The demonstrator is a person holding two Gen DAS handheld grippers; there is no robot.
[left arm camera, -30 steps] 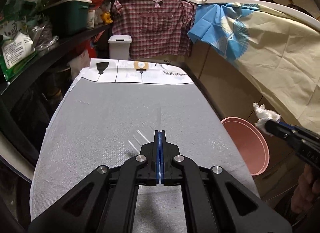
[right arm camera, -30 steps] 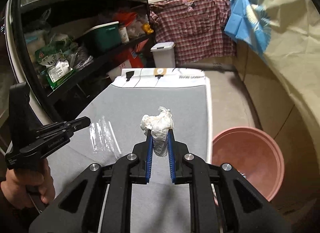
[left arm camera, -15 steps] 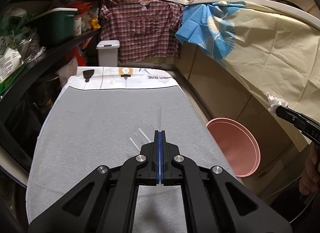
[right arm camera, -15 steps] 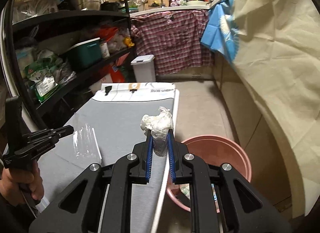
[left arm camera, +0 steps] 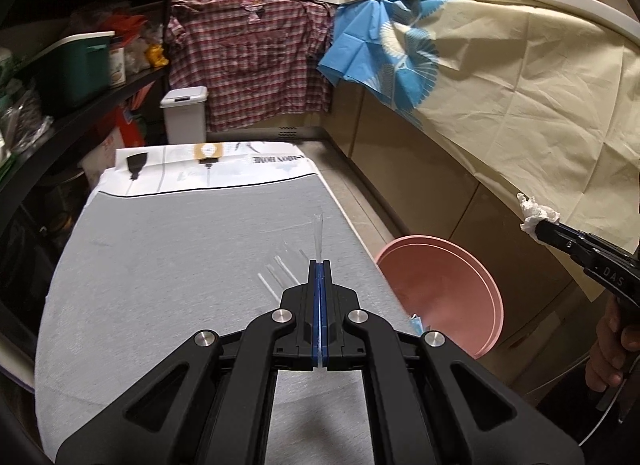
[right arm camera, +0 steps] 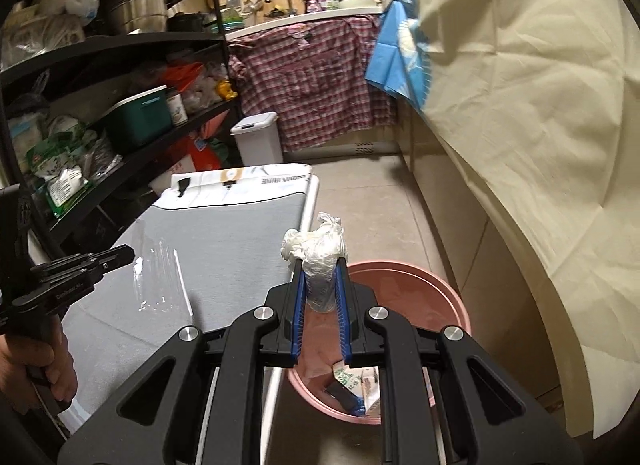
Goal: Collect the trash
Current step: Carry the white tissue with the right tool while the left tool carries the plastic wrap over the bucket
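My right gripper [right arm camera: 319,261] is shut on a crumpled white tissue [right arm camera: 320,245], held above the near rim of a pink bucket [right arm camera: 440,289] on the floor. In the left wrist view the right gripper [left arm camera: 538,227] and tissue [left arm camera: 534,211] show at the far right, above the bucket [left arm camera: 440,285]. My left gripper [left arm camera: 319,263] is shut on a clear plastic film [left arm camera: 318,233], seen edge-on over the grey table cover [left arm camera: 180,265]. From the right wrist view the film [right arm camera: 160,277] hangs off the left gripper [right arm camera: 128,255].
The bucket holds some packaging scraps [right arm camera: 356,381]. Black shelves [right arm camera: 120,45] with boxes and bags line the left side. A cream cloth [right arm camera: 520,125] drapes the counter on the right. A white bin [right arm camera: 256,137] stands beyond the table. Tiled floor [right arm camera: 360,193] runs between table and counter.
Both grippers have moved right. The right one has carried the tissue off the table to above the bucket. The left one has followed with the film towards the table's right edge.
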